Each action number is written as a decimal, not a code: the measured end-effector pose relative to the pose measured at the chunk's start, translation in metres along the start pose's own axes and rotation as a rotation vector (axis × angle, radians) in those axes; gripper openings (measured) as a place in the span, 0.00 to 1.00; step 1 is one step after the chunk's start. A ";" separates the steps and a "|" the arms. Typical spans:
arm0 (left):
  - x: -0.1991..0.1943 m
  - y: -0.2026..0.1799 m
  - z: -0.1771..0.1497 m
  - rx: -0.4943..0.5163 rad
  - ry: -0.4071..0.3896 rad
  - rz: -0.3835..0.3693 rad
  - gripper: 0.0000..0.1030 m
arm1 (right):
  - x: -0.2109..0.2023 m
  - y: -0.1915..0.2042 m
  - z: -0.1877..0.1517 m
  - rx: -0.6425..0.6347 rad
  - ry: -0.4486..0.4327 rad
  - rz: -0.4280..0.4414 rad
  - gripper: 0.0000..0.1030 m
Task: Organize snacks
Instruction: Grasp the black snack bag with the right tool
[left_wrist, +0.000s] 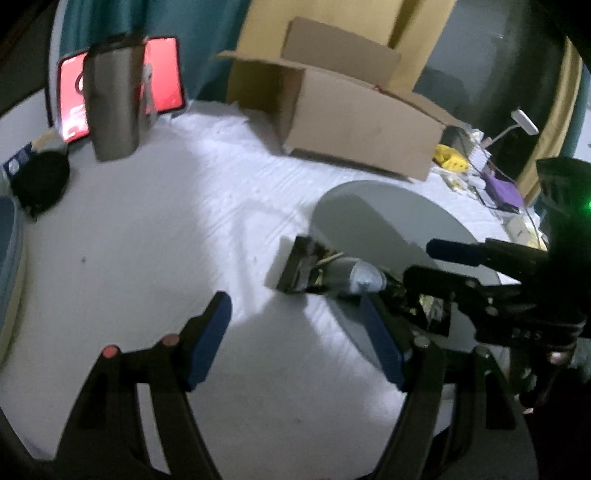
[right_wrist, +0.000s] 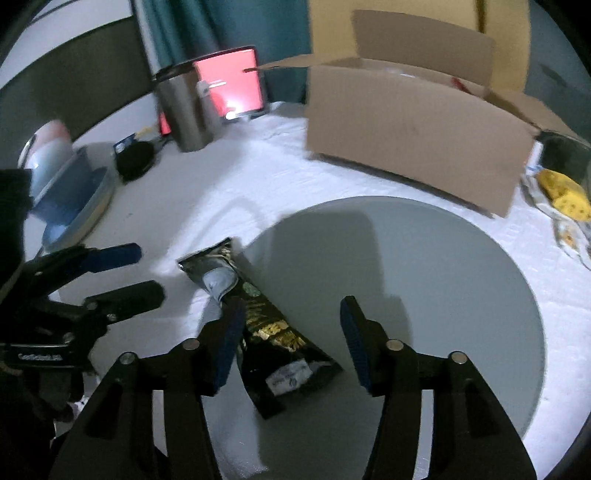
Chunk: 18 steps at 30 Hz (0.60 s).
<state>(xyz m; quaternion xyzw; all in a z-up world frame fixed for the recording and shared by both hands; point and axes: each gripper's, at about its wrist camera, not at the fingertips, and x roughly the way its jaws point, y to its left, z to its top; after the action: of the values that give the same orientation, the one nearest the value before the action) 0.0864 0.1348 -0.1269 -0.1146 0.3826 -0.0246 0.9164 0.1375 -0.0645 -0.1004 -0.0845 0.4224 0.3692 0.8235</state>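
Early stage: black snack packet (right_wrist: 255, 325) lies half on grey round plate (right_wrist: 443, 295), lower centre, between right tool (right_wrist: 291, 339) jaws, unpinched; left tool (left_wrist: 295, 339) open, empty; cardboard box (right_wrist: 406, 140) awaits.

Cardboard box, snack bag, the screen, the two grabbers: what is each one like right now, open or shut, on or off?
cardboard box: flaps open, standing upright
snack bag: lying flat, partly on the grey round plate, looks unopened
screen: switched on, glowing red
metal tumbler: upright, dark lid on
left gripper: open, holding nothing
right gripper: open, bag between the fingers, not squeezed
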 end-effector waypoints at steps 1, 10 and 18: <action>0.001 0.002 0.000 -0.005 0.003 0.001 0.72 | 0.002 0.002 0.001 -0.004 0.002 0.013 0.60; 0.014 0.005 0.000 -0.020 0.037 -0.008 0.72 | 0.021 0.013 0.000 -0.048 0.036 0.058 0.56; 0.016 0.006 0.004 -0.026 0.045 -0.001 0.72 | 0.029 0.026 -0.007 -0.104 0.060 0.125 0.41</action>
<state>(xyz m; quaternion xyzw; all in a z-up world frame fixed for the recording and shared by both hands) 0.1002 0.1397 -0.1372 -0.1262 0.4035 -0.0225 0.9060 0.1265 -0.0338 -0.1225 -0.1116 0.4319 0.4384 0.7803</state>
